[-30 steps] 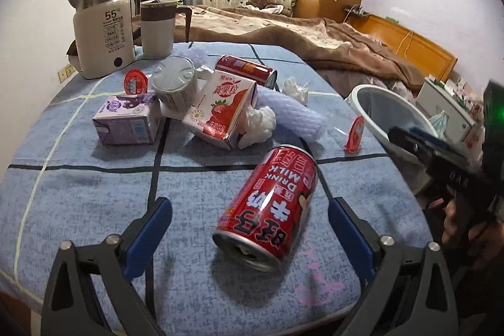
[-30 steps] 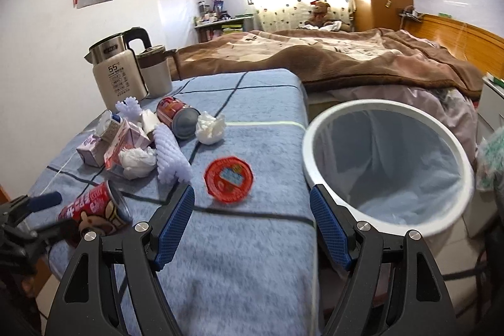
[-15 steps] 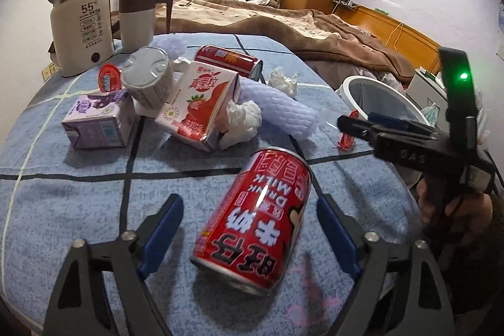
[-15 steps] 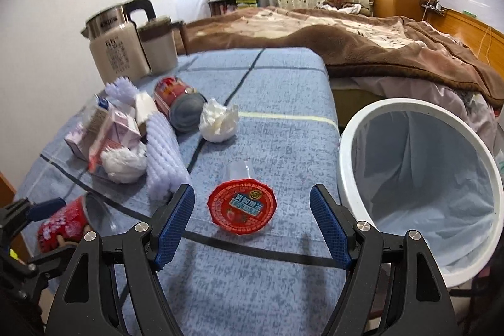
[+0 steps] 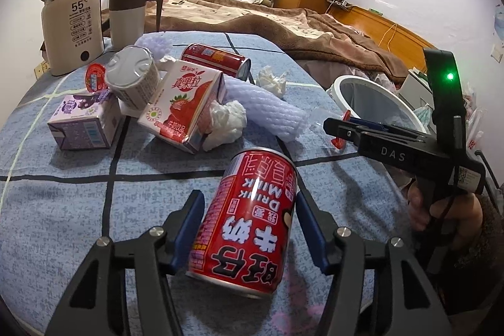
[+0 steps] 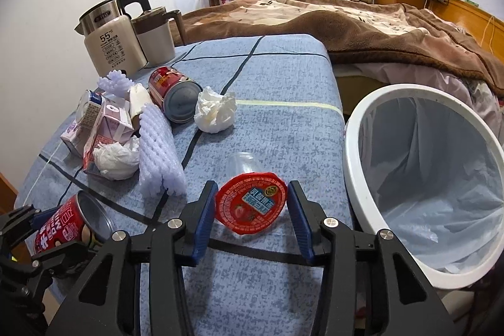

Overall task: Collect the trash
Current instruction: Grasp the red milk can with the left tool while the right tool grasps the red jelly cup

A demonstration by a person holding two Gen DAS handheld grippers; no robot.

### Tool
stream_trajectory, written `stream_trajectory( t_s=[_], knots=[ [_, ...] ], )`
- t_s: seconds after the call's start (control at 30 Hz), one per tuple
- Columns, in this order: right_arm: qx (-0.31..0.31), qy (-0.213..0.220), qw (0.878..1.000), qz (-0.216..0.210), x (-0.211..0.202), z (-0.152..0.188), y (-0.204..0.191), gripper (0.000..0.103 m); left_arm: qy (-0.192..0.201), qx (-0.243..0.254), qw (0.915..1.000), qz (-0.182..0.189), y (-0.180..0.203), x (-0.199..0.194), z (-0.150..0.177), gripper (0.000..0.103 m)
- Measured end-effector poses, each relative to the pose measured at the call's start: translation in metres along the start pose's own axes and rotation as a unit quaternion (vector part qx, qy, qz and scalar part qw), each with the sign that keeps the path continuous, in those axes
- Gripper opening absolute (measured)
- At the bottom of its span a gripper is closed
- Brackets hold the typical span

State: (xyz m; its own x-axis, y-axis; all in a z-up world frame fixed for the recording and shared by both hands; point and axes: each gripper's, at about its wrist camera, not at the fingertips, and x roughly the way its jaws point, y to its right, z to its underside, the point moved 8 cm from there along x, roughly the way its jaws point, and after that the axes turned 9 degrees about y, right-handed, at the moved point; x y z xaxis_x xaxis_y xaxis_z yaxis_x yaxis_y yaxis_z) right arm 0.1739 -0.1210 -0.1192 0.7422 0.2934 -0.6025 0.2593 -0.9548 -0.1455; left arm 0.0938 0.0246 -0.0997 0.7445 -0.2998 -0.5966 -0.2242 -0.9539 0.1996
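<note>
A red milk-drink can lies on the blue cloth between my left gripper's blue pads, which stand close on both sides of it; it also shows in the right wrist view. A clear jelly cup with a red lid lies on its side between my right gripper's pads, which are closed in around the lid. The white bin with a clear liner stands right of the table.
Further trash lies at the back left: a strawberry milk carton, a purple carton, a second red can, crumpled tissues, foam netting. A kettle and a mug stand behind.
Both grippers moved forward and narrowed: the left around the red can, the right around the jelly cup. Both were wide open one second ago.
</note>
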Motion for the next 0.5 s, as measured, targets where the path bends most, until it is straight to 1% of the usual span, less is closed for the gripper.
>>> stream_trajectory(
  t_s=[0.23, 0.5],
  knots=[
    [0.000, 0.008, 1.000, -0.014, -0.007, 0.002, -0.006, 0.046, -0.007, 0.001, 1.0000, 0.003, 0.002, 0.001, 0.000, 0.060],
    [0.000, 0.014, 1.000, -0.018, -0.012, 0.003, -0.009, 0.046, -0.021, 0.001, 0.9998, 0.000, 0.001, 0.007, 0.005, 0.060]
  ],
)
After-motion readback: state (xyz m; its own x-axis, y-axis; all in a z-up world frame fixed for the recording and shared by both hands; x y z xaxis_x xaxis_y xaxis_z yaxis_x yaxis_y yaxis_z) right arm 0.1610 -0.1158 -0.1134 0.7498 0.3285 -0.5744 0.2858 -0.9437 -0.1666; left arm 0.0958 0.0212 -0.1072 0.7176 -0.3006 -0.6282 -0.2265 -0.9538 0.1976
